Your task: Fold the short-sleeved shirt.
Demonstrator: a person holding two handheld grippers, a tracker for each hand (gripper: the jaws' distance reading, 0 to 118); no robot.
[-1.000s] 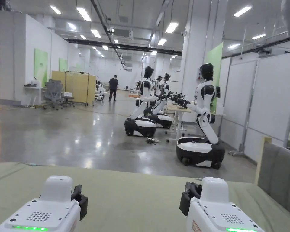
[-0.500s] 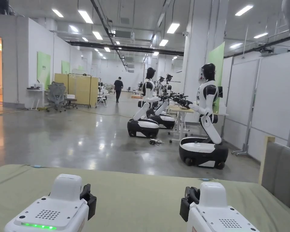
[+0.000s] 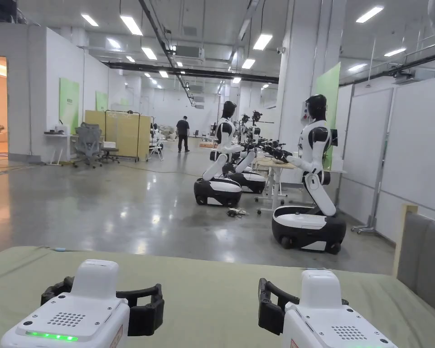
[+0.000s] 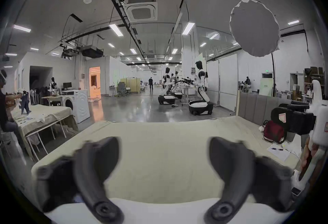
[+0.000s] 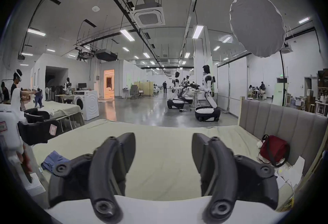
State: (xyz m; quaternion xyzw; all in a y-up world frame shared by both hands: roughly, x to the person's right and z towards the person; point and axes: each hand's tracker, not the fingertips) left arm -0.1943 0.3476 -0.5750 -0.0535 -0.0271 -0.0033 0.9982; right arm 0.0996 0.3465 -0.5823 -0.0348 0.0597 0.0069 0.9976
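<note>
While both tools hang level above the near edge of the bed (image 3: 203, 290), the left gripper (image 4: 164, 158) has its jaws spread wide with nothing between them, and the right gripper (image 5: 163, 153) has its jaws parted too, a little narrower, also empty. Side by side they sit, well apart from each other, over bare pale green sheet. Down at the near left of the bed, in the right gripper view, there's a crumpled blue garment (image 5: 53, 158) lying on the sheet, left of the right gripper and close to the edge; whether that's the short-sleeved shirt I cannot tell. Over on the right side, a red bag (image 5: 274, 149) rests against the grey padded headboard (image 5: 276, 118), with loose white papers (image 5: 291, 167) just near it. Past the far edge of the bed comes shiny grey floor (image 3: 121, 213). To the far left, a white washing machine (image 5: 87, 105) stands beside another covered table (image 5: 60, 109), where a person (image 5: 16, 89) holds up a small dark garment. Farther off on the right, black-and-white humanoid robots (image 3: 309, 181) line up at desks, and way down the hall a person in dark clothes (image 3: 183, 133) stands.
</note>
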